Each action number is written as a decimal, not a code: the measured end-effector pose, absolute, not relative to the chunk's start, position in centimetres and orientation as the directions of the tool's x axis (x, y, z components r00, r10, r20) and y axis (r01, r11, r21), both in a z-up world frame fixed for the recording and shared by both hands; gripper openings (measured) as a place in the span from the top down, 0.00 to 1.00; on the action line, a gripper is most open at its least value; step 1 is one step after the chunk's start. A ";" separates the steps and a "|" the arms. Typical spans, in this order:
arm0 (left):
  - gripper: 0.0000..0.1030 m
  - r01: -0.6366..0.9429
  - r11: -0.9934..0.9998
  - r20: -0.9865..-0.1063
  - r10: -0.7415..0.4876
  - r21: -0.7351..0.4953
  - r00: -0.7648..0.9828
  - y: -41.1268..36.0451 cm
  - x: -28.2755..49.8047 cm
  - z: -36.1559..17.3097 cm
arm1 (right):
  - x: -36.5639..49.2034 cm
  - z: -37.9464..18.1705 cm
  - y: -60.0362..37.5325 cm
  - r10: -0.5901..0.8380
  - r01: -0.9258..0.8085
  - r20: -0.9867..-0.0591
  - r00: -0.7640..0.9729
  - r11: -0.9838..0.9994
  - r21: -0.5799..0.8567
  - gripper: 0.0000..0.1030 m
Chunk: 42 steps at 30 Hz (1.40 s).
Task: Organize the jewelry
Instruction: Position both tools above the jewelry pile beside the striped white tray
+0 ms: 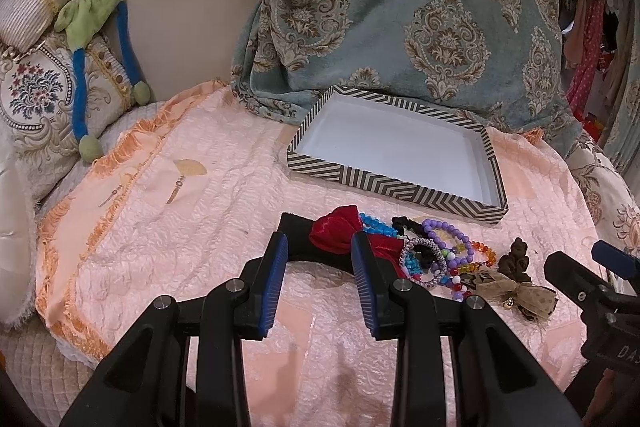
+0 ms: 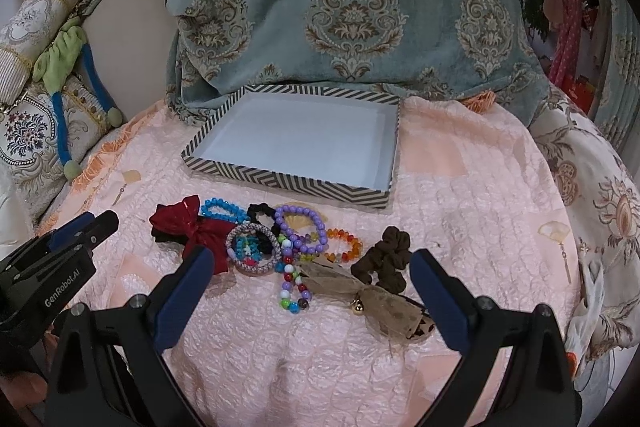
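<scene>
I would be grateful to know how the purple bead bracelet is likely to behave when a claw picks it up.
The purple bead bracelet is a string of round beads, so it will probably sag floppily rather than hold its ring shape. The glossy beads may slip against flat pads. It overlaps the neighbouring multicoloured bead strand, so lifting it may drag that along.

Soft, even indoor light falls from above with only faint shadows on the pink bedspread (image 2: 460, 187), whose sheen shows mild glare, while both fisheye views stay sharp in the middle, bend strongly and go black toward the corners, and blur the near black gripper frames.
</scene>
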State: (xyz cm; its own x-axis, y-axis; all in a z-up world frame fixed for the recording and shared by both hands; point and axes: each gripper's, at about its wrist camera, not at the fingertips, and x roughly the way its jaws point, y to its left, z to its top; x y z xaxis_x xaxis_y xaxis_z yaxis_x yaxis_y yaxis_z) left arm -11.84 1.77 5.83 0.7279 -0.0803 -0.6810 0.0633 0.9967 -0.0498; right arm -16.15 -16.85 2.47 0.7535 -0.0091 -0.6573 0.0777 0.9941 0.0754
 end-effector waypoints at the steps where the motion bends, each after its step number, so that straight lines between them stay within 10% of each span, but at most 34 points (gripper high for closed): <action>1: 0.84 0.063 0.997 -0.681 -0.080 -0.050 0.728 1.8 -11.8 5.8 | -16.1 2.5 -16.8 -0.010 0.078 -0.657 0.754 0.994 0.075 0.03; 42: 0.84 0.054 0.997 -0.691 -0.071 -0.047 0.719 2.2 -11.9 5.1 | -15.7 1.9 -16.6 -0.006 0.066 -0.668 0.744 0.996 0.065 0.03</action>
